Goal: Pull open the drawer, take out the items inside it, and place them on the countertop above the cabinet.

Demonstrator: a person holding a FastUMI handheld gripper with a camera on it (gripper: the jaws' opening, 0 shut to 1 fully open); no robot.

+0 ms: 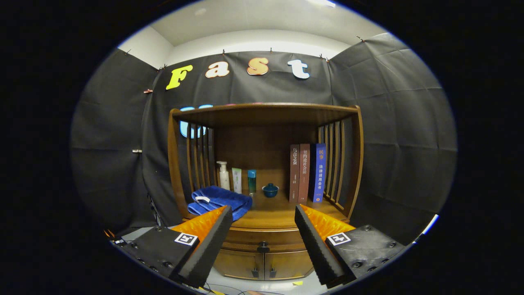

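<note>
1. Dead centre of the frame sits the wooden cabinet [265,172]; its drawer [263,239] with a dark knob [263,247] is shut, so whatever's inside is hidden.
2. Countertop [278,213] count: three upright books [308,173] with spine writing too small to read, three bottles [236,179], one blue bowl [270,190], one folded blue towel [220,200].
3. Gripper [262,229] fingers are spread wide apart, holding nothing, with the knob between them.
4. Two lower doors [264,265] are partly blocked by the fingers.

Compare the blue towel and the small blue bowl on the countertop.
The blue towel is soft, folded and spread wide beside the bottles; the small blue bowl is rigid, round and compact, standing nearer the books. The towel lies closer to the open gripper; the bowl sits farther back. Both are blue and rest on the countertop.
</note>
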